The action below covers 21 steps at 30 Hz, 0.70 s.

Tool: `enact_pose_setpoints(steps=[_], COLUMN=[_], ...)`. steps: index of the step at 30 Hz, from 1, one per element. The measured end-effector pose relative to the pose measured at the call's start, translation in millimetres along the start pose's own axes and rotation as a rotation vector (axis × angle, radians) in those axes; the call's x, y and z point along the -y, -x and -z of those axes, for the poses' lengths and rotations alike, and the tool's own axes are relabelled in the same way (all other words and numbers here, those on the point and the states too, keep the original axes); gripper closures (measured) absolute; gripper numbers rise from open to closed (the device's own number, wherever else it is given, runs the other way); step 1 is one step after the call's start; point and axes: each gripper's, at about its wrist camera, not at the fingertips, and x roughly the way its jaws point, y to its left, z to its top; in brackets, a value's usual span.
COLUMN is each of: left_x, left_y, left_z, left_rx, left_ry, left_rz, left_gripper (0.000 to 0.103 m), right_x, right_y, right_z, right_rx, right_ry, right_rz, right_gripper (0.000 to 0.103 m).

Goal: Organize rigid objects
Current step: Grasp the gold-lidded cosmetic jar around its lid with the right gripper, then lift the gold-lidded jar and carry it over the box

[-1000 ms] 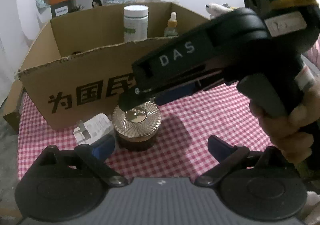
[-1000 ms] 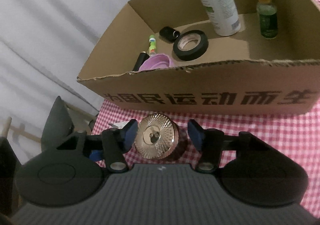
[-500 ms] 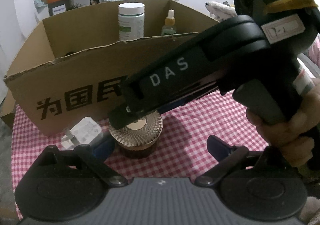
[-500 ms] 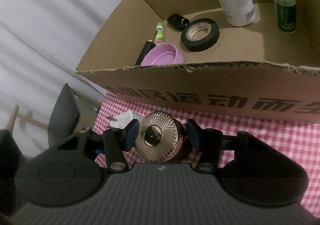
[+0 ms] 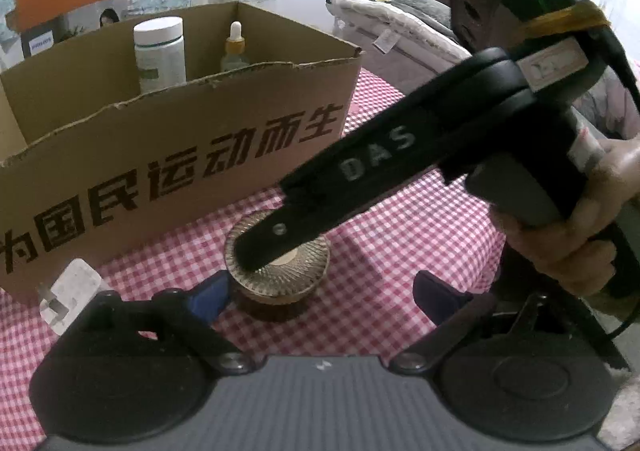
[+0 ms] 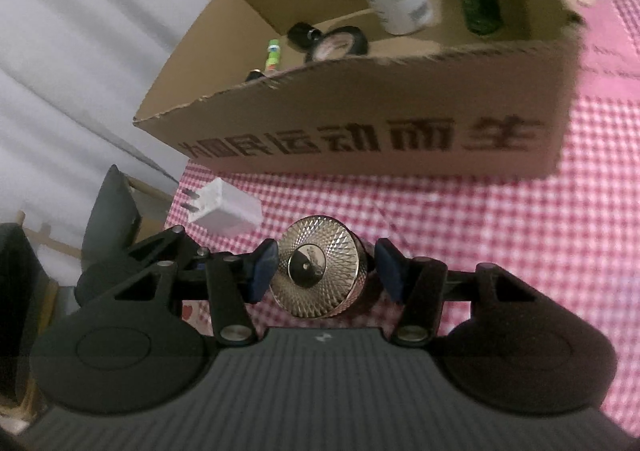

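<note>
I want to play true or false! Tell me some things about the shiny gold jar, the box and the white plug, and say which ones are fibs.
1. The gold-lidded jar sits between the right gripper fingers. True.
2. The jar is inside the cardboard box. False: it is on the checked cloth in front of the box.
3. A white bottle stands in the box. True.
4. The white plug is in the box. False: it lies on the cloth outside.
5. The left gripper holds the jar. False: it is open and holds nothing.
</note>
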Motion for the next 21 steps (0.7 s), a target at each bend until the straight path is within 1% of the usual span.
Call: enact_pose_setpoints(steps=[2, 4, 6, 9, 11, 16, 17, 18, 21], left_x=[3, 5, 8, 10, 10, 5, 3, 2, -1], left_y=[-1, -5, -8, -14, -15, -21, -21, -21, -20], left_z=[-1, -3, -4, -5, -4, -8, -9, -9, -9], left_rx=[0.004, -0.003, -0.018, -0.029, -0.032, -0.037, -0.036, -0.035, -0.031], left_ry=[-0.021, -0.054, -0.088, -0.113, -0.117, -0.099, -0.092, -0.083, -0.061], left_rz=[-0.036, -0.074, -0.104, -0.121, -0.129, -0.151, -0.153, -0.156, -0.143], left_gripper=[0.007, 0.01, 0.016, 0.022, 0.025, 0.039, 0.044, 0.045, 0.046], right_x=[5, 9, 12, 15, 15, 16, 16, 16, 14], right_y=[6, 10, 12, 11, 10, 9, 9, 10, 8], right_z=[3, 5, 6, 8, 9, 12, 12, 12, 12], right_rx=[0.022, 0.041, 0.045, 0.04, 0.038, 0.033, 0.034, 0.037, 0.04], right_ry=[-0.017, -0.03, -0.047, -0.063, -0.068, -0.09, -0.09, -0.09, -0.089], right_rz=[0.002, -0.001, -0.011, -0.023, -0.031, -0.043, -0.043, -0.043, -0.044], right_gripper=[0.049, 0.049, 0.049, 0.049, 0.049, 0.05, 0.05, 0.05, 0.05])
